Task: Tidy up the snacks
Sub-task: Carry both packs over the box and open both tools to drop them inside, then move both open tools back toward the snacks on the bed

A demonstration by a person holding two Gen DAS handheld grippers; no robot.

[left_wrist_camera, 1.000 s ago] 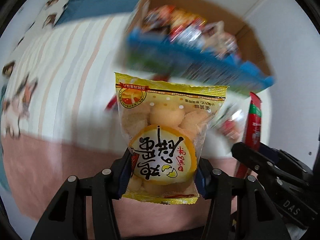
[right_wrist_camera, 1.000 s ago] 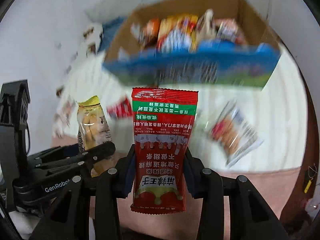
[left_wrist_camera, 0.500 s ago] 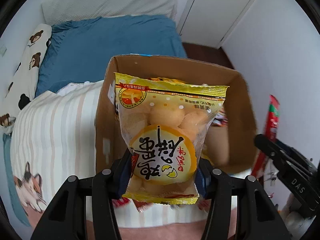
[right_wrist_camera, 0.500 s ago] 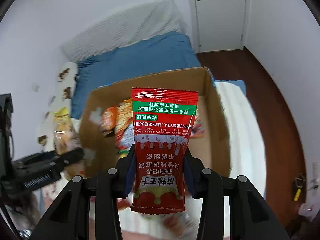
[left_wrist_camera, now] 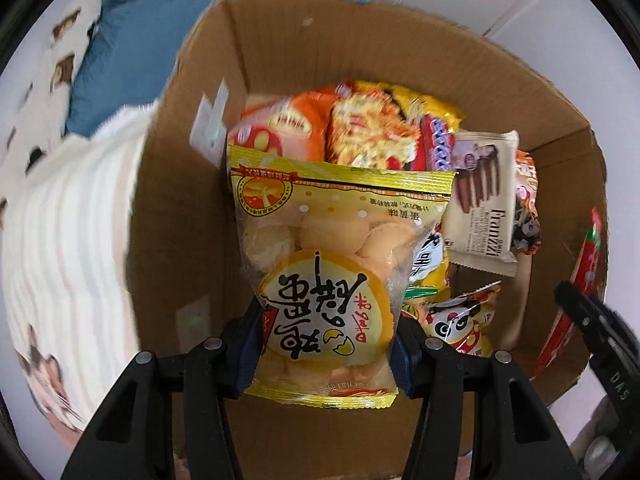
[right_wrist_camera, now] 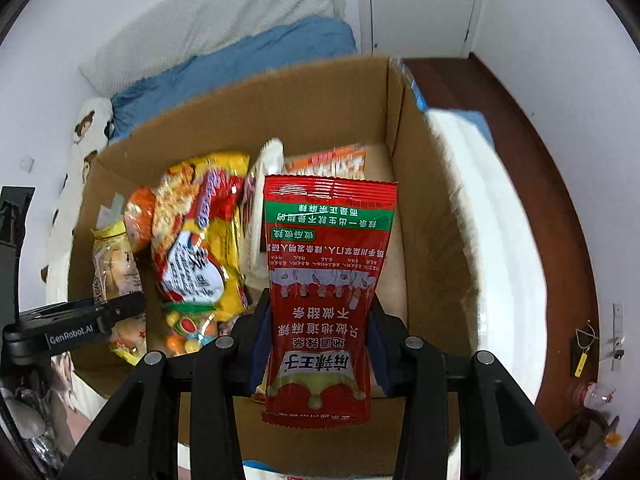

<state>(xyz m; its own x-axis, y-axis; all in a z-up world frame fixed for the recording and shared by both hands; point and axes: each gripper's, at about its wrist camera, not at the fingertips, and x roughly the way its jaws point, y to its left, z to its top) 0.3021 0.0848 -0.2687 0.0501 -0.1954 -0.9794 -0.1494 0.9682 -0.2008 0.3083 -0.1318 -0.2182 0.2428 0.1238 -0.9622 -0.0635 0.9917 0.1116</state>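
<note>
Both views are taken steeply downward from close above the cardboard box point(left_wrist_camera: 192, 208), along each gripper's fingers. The box interior and snack packets point(right_wrist_camera: 200, 248) are shared; the bed point(right_wrist_camera: 240, 64) is seen at the upper left of each frame.

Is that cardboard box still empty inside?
No, the cardboard box already holds several snack packets, among them an orange bag and a beige wafer packet lying against its far wall.
</note>
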